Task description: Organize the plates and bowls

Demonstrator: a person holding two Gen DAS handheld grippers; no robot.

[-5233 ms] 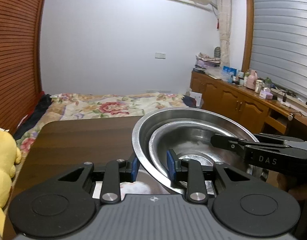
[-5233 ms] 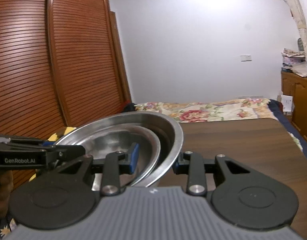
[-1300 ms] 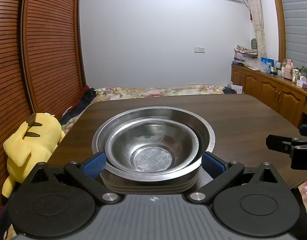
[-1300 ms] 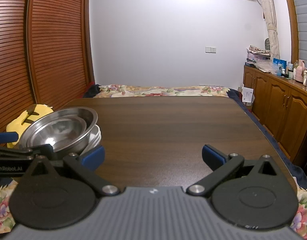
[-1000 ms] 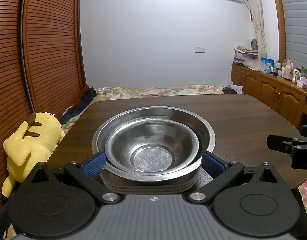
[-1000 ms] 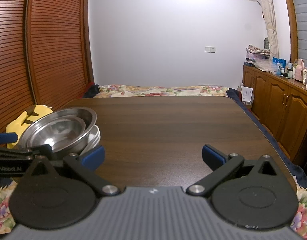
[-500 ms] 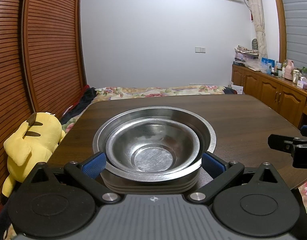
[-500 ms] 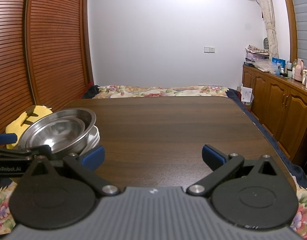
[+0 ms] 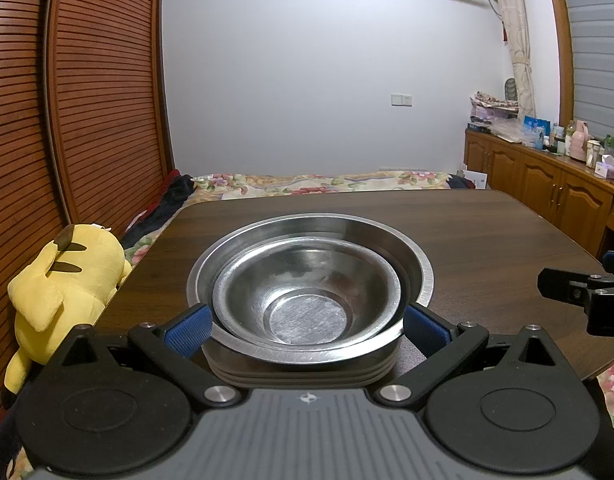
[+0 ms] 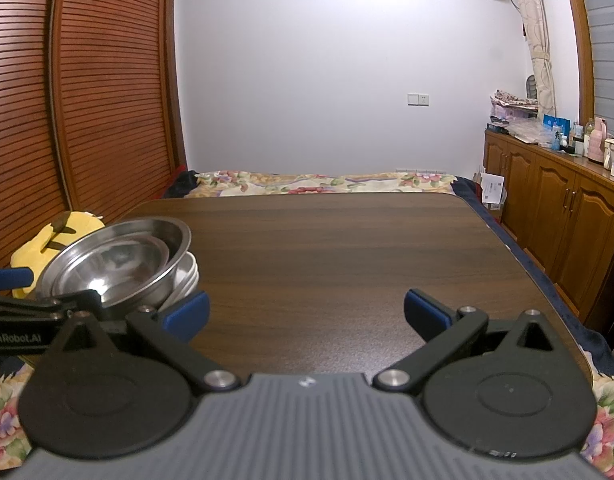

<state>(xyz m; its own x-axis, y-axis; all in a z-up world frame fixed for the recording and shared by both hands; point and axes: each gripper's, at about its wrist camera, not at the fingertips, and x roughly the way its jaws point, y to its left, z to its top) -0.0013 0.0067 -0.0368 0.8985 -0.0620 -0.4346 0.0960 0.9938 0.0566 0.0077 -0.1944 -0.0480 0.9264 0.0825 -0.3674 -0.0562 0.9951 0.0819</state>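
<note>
A small steel bowl (image 9: 307,296) is nested inside a larger steel bowl (image 9: 407,252), and both rest on a stack of pale plates (image 9: 303,372) near the left front corner of the dark wooden table (image 9: 487,240). My left gripper (image 9: 305,326) is open, its blue pads (image 9: 187,330) standing on either side of the stack. My right gripper (image 10: 305,310) is open over bare table, holding nothing. The right wrist view has the bowls (image 10: 119,264) and plates (image 10: 187,276) at its left. There the left gripper (image 10: 39,304) partly hides them.
A yellow plush toy (image 9: 63,280) lies off the table's left edge, beside a slatted wooden wardrobe (image 9: 87,120). A bed with a floral cover (image 9: 327,182) lies beyond the far edge. Wooden cabinets (image 10: 555,216) with clutter on top line the right wall.
Five seconds ago both grippers were shut on the big bowl's rim in the air. Now the bowls sit on the plates and both grippers are open. Nothing has shifted in the last second.
</note>
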